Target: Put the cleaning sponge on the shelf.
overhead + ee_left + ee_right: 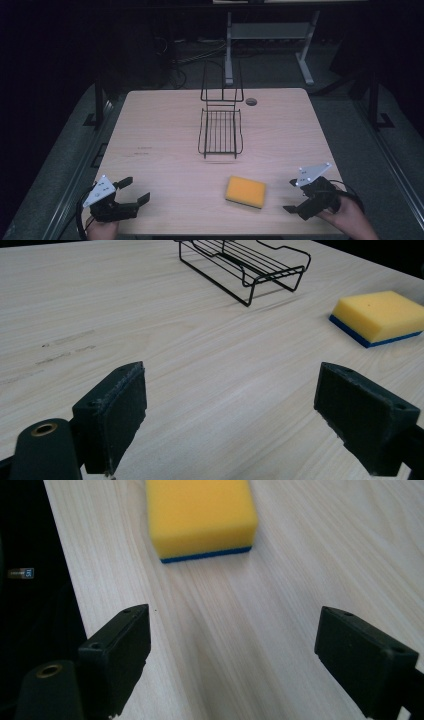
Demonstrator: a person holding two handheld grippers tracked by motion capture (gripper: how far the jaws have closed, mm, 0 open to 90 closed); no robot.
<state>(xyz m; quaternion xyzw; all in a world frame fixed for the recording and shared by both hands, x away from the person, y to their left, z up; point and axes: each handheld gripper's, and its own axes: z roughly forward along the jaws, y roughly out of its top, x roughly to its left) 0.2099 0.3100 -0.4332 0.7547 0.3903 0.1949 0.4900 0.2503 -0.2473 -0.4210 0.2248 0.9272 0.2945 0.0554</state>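
The yellow rectangular sponge with a blue base [245,191] lies near the table's right front, just left of the right gripper [294,195], whose jaws gape empty. It should straddle the sponge squarely before closing.

Both grippers, left gripper [134,191] and right gripper [292,196], are black, each topped with a grey three-cornered plate, trailing black cables.

The sponge [200,517] is cut off by the top edge of the right gripper view, and the rack [245,262] by the top edge of the left gripper view. In the high view, both hands are cropped at the bottom edge, and the room behind the table [165,130] is too dark to make out.
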